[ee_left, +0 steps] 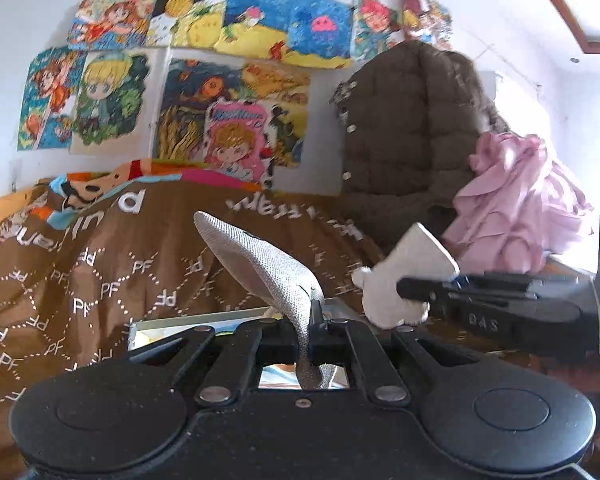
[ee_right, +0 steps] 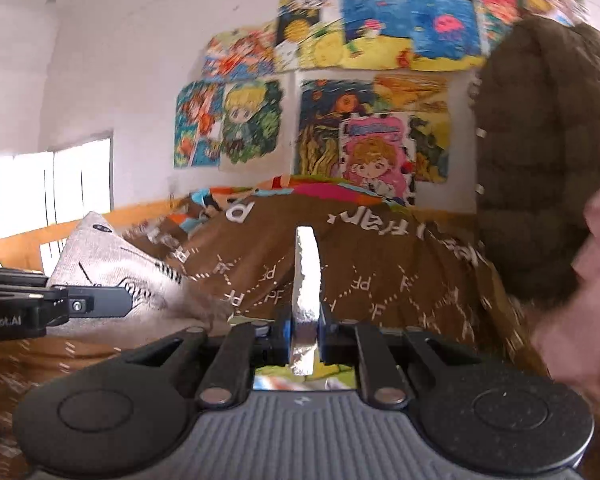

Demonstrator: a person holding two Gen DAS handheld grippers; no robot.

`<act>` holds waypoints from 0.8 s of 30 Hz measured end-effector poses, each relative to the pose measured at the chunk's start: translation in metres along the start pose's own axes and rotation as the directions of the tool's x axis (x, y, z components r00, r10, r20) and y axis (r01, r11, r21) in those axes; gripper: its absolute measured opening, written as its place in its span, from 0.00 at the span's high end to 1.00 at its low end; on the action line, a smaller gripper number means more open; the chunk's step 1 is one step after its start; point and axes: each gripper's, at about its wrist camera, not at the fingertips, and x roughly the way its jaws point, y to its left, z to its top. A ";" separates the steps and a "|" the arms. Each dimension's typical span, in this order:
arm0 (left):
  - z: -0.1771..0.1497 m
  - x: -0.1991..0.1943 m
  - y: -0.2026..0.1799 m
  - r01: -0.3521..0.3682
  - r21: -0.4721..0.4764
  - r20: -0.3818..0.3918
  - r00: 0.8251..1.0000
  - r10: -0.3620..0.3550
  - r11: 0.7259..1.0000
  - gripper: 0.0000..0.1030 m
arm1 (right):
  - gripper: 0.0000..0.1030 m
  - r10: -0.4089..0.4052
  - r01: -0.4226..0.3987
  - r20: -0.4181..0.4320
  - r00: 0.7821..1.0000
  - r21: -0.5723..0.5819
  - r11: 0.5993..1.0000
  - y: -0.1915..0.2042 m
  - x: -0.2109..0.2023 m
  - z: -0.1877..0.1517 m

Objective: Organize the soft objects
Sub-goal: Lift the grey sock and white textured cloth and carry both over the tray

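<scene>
Evidently both grippers pinch one grey plush toy (ee_left: 260,264), left gripper (ee_left: 314,322) and right gripper (ee_right: 305,326) level, side by side.

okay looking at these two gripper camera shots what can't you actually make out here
- Grey plush toy, left wrist view: its lower part runs between the left gripper and its body, so its full shape is hidden.
- Flat white piece in the right gripper, right wrist view: seen edge-on, so what it is stays unclear.
- Pink garment, right wrist view: blurred and cut by the right edge.
- Book on the brown blanket, left wrist view: mostly behind the gripper.
</scene>
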 end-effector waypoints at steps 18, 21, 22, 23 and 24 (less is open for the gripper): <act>-0.054 0.072 0.068 -0.127 -0.074 -0.112 0.987 0.118 0.989 0.97 | 0.87 0.002 -0.028 -0.143 0.990 -0.181 0.983 0.072 0.115 -0.039; -0.057 0.074 0.070 -0.140 -0.079 -0.129 0.983 0.129 0.987 0.97 | 0.87 0.012 -0.040 -0.157 0.988 -0.175 0.984 0.072 0.118 -0.042; -0.058 0.075 0.071 -0.144 -0.082 -0.134 0.982 0.132 0.986 0.96 | 0.87 0.016 -0.044 -0.162 0.987 -0.173 0.984 0.071 0.118 -0.043; -0.060 0.076 0.072 -0.146 -0.085 -0.144 0.981 0.133 0.986 0.96 | 0.87 0.018 -0.047 -0.168 0.986 -0.174 0.984 0.070 0.119 -0.043; -0.061 0.077 0.074 -0.150 -0.086 -0.156 0.979 0.135 0.985 0.96 | 0.87 0.016 -0.046 -0.172 0.985 -0.173 0.984 0.070 0.120 -0.045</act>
